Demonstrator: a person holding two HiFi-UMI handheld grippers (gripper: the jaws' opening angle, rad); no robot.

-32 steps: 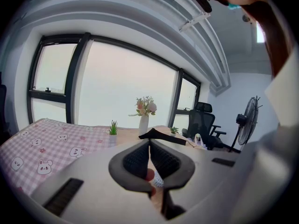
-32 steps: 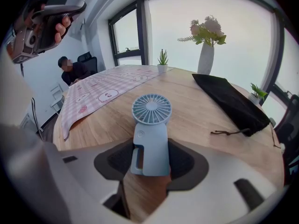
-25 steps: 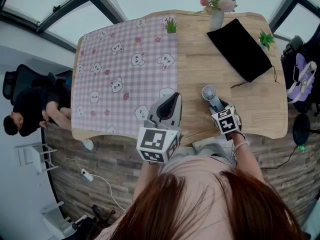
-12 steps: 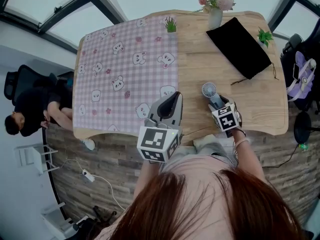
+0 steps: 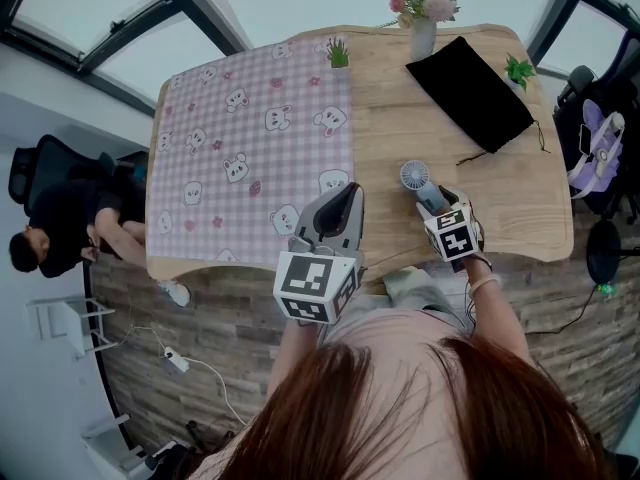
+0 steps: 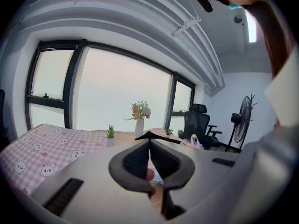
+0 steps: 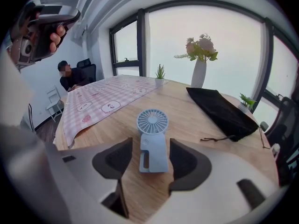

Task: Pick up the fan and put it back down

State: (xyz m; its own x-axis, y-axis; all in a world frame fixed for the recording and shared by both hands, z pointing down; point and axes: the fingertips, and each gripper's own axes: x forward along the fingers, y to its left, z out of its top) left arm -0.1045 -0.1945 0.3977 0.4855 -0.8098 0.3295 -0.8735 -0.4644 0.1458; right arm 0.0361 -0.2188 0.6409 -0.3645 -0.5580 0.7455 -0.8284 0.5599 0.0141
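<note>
The small light-blue fan [image 7: 153, 146] lies flat on the bare wood of the table [image 5: 500, 198], round head pointing away from me. My right gripper [image 7: 150, 160] straddles its handle with a gap on each side, open; its jaws have just been closing slightly and the pads do not touch the fan. From the head view the fan [image 5: 416, 179] shows just beyond the right gripper [image 5: 433, 206]. To the left, my left gripper [image 5: 349, 192] hangs over the table's front edge. Its pads meet in the left gripper view, so the left gripper [image 6: 148, 141] is shut and holds nothing.
A pink checked cloth [image 5: 250, 148] covers the table's left half. A black pouch [image 5: 470, 93], a vase of flowers [image 5: 422, 33] and two small potted plants [image 5: 339, 53] [image 5: 518, 71] stand at the far side. A person [image 5: 60, 218] sits left of the table.
The right gripper has lifted a little over the fan, which stays lying on the table. The left gripper has shifted only slightly.
</note>
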